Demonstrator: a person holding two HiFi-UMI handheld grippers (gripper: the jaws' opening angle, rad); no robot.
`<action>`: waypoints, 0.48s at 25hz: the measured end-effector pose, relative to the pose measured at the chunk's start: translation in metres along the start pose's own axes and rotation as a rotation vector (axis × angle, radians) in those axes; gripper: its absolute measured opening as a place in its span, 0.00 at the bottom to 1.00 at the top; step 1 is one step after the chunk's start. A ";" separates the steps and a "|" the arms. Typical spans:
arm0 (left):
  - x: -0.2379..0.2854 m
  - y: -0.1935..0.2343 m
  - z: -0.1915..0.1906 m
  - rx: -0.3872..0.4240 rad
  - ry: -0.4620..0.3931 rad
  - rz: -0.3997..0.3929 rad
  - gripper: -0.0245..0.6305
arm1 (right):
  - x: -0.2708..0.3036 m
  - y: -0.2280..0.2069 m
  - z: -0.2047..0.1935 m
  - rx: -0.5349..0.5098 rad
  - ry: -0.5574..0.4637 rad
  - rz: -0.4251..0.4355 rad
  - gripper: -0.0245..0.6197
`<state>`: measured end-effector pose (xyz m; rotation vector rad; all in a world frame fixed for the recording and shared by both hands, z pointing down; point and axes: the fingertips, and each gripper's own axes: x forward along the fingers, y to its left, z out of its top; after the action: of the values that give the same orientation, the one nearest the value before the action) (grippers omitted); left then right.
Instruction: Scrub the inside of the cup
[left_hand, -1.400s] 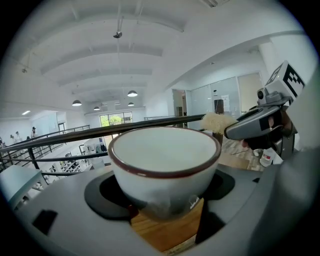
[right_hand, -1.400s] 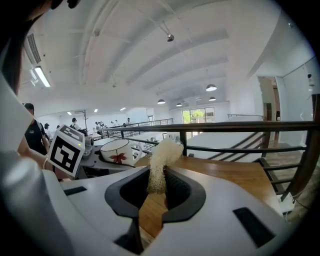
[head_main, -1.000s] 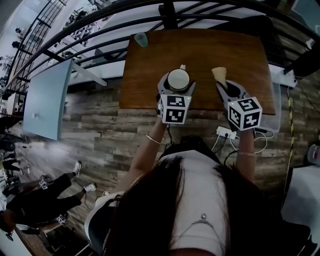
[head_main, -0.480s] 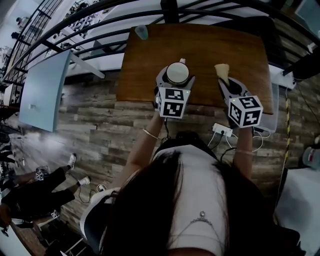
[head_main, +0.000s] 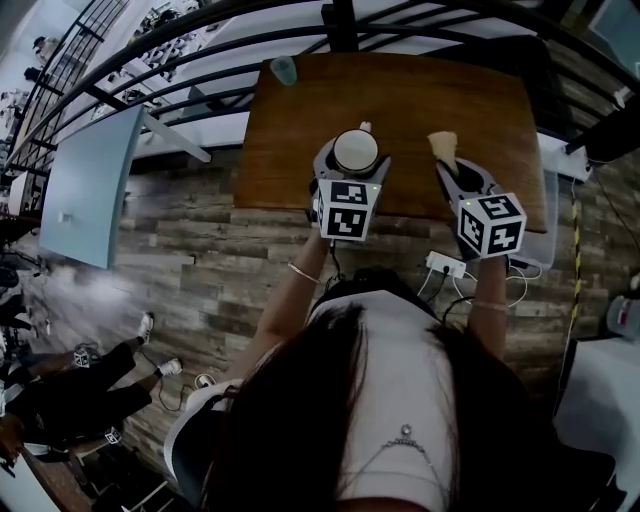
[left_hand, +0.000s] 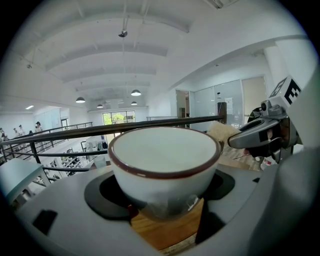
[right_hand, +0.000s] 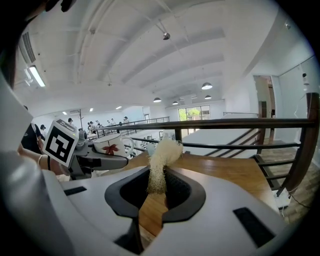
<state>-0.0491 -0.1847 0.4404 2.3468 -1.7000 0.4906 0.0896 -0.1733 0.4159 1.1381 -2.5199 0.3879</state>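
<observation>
A white cup (head_main: 355, 149) with a dark red rim (left_hand: 165, 160) sits upright between the jaws of my left gripper (head_main: 352, 165), which is shut on it, above the near half of the wooden table (head_main: 400, 95). From the right gripper view the cup (right_hand: 111, 145) shows a red bow print and a handle. My right gripper (head_main: 452, 165) is shut on a pale fibrous loofah scrubber (head_main: 442, 147), whose tuft (right_hand: 161, 165) sticks up past the jaws. The scrubber is beside the cup, to its right, and does not touch it.
A small teal cup (head_main: 283, 68) stands at the table's far left corner. A black metal railing (head_main: 200, 45) runs beyond the table's far edge. A white power strip with cables (head_main: 447, 266) lies on the wood floor by the person's feet. Bare tabletop lies beyond both grippers.
</observation>
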 end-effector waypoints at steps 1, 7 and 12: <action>0.000 0.000 0.001 -0.002 0.001 -0.001 0.67 | 0.000 0.000 0.000 0.002 0.001 0.000 0.16; -0.001 -0.005 0.002 0.009 0.004 -0.015 0.66 | -0.003 0.000 -0.003 0.018 -0.003 -0.006 0.16; 0.000 -0.006 -0.006 0.001 0.016 -0.016 0.67 | -0.003 0.001 -0.004 0.022 0.001 -0.004 0.16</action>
<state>-0.0445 -0.1807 0.4462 2.3490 -1.6729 0.5053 0.0912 -0.1687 0.4185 1.1508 -2.5185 0.4158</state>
